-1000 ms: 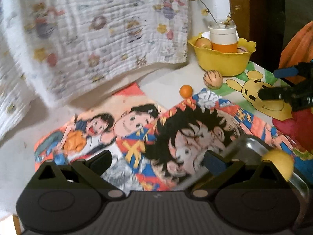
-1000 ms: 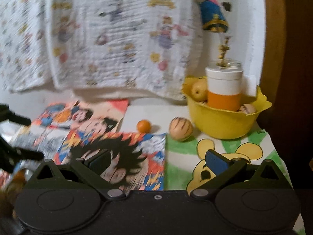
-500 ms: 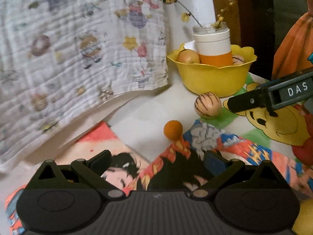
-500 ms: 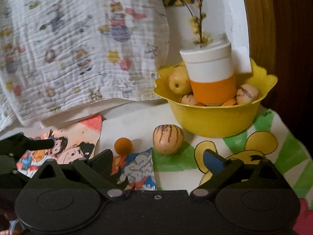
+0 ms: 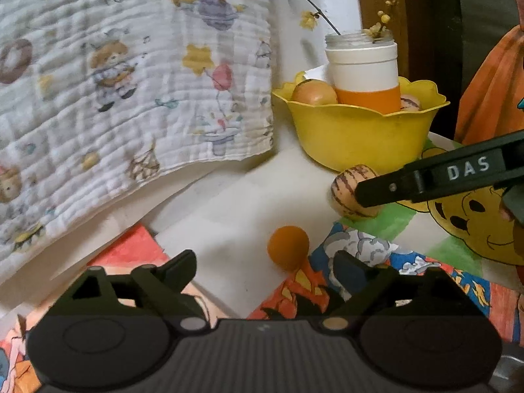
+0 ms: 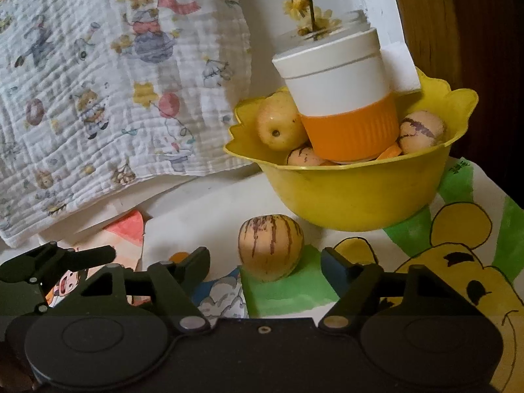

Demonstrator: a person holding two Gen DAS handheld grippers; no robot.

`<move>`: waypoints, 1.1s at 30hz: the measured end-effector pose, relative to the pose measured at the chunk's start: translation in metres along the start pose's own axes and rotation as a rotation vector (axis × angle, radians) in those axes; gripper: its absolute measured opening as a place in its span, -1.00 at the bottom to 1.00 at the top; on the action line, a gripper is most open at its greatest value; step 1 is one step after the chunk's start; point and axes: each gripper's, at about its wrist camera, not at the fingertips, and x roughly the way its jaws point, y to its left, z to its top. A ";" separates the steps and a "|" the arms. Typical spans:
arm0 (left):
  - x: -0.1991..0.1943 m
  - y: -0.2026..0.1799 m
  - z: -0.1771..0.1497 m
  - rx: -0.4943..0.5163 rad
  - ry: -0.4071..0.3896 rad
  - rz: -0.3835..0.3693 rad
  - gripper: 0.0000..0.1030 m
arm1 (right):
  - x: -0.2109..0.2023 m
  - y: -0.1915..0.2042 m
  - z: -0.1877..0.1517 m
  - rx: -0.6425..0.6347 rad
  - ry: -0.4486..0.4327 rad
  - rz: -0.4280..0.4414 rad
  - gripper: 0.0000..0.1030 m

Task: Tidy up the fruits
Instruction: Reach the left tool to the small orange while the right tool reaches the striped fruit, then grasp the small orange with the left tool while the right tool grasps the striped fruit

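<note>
Hovering low over the counter [image 6: 209,203], we had each gripper lined up on its own loose fruit. Our right gripper [image 6: 265,263] held its jaws wide and empty, bracketing the striped melon-like fruit [image 6: 271,246], which sat upright on a green patch of the drawing just in front of the yellow bowl [image 6: 357,193]. We judged that spread was meant to clear the fruit's full girth before closing. Our left gripper [image 5: 265,267] was likewise wide and empty, with the small orange fruit [image 5: 288,247] resting on the counter between and just beyond its fingertips, touching neither.

The bowl already carried a pale apple [image 6: 280,127], two more striped fruits and a white-and-orange cup [image 6: 344,104] holding dried sprigs, so it looked like the place where the loose fruit belonged. With the cup filling the middle, room remained mostly along the rim.

Children's drawings covered the pale counter: cartoon faces [image 5: 137,255] on our left, a yellow bear [image 6: 458,281] on our right. A quilted white cloth [image 6: 98,98] printed with small animals hung behind, beside dark wood [image 6: 435,32].
</note>
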 end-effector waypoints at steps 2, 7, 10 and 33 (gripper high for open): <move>0.004 0.001 0.002 -0.004 0.000 -0.008 0.70 | 0.004 0.002 -0.001 0.005 0.001 0.000 0.41; 0.011 0.004 0.004 -0.010 -0.007 -0.034 0.51 | 0.012 0.004 -0.002 0.014 0.000 -0.002 0.29; 0.015 0.004 0.004 -0.005 -0.008 -0.045 0.37 | 0.016 0.004 -0.002 0.016 0.004 -0.009 0.23; 0.034 0.000 0.005 -0.028 0.021 -0.090 -0.31 | 0.028 0.000 -0.003 0.072 -0.015 0.038 0.10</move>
